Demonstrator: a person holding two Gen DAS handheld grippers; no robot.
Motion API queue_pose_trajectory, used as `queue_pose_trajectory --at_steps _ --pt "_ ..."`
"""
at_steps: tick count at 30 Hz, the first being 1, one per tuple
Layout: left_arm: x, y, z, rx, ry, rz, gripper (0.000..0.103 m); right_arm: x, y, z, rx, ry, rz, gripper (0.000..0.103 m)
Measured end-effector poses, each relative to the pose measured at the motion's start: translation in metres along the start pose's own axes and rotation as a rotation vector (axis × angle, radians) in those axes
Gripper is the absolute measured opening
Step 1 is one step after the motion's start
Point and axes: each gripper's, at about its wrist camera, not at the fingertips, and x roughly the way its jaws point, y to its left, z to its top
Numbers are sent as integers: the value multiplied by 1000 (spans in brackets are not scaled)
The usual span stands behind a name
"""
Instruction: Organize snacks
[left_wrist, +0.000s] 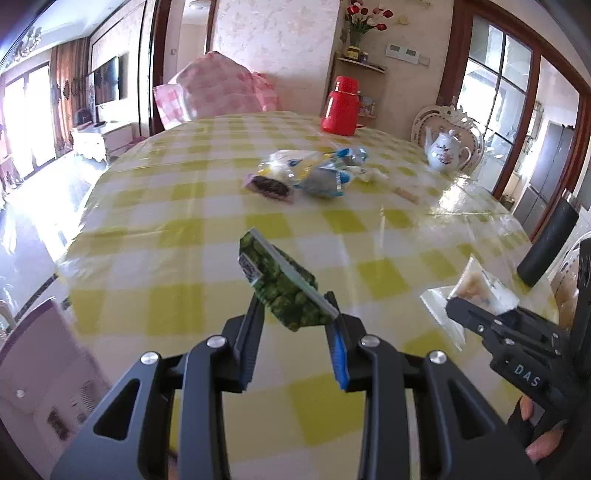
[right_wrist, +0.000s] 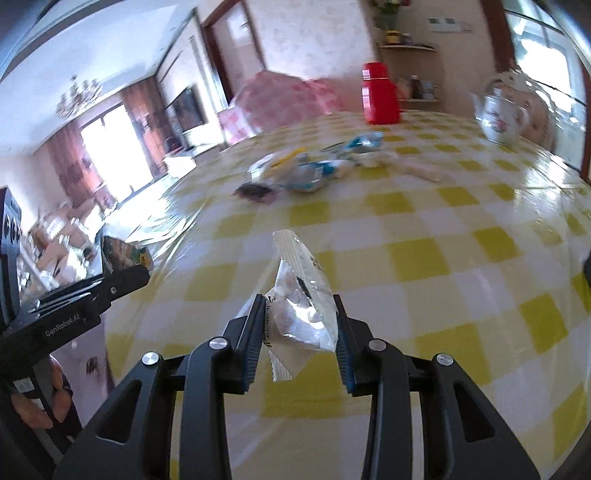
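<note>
My left gripper (left_wrist: 295, 314) is shut on a green snack packet (left_wrist: 282, 286) and holds it tilted above the yellow checked table (left_wrist: 369, 229). My right gripper (right_wrist: 300, 321) is shut on a clear white snack packet (right_wrist: 301, 295), also held above the table. The right gripper and its packet (left_wrist: 476, 291) show at the right of the left wrist view. The left gripper with the green packet (right_wrist: 122, 254) shows at the left of the right wrist view. A pile of snack packets (left_wrist: 310, 173) lies mid-table, seen in the right wrist view too (right_wrist: 303, 170).
A red thermos (left_wrist: 341, 107) stands at the table's far edge. A white floral teapot (left_wrist: 445, 151) stands at the far right. A small pale snack (left_wrist: 406, 194) lies right of the pile. A pink checked covered chair (left_wrist: 218, 88) is behind the table.
</note>
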Motion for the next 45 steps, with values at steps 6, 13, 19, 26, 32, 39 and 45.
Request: queue_pose_trajectory --at_steps 6,13,19,26,32,39,45 --pt "-30 40 -21 -5 -24 59 33 5 47 -12 -89 27 63 36" --pt "-45 94 -38 -13 15 153 34 5 111 -29 -214 45 161 36" --pt "-47 136 -43 -25 54 256 34 3 167 -48 -337 57 251 36" --pt "-48 178 -56 -11 153 327 38 6 222 -72 -466 109 361 36" --pt "-54 213 -68 -19 236 445 65 12 255 -87 -521 190 522 39" --pt "-84 227 -58 -166 90 562 96 3 235 -71 -456 109 520 71" --pt "-87 182 -44 -169 -52 438 100 15 188 -52 -317 114 418 71"
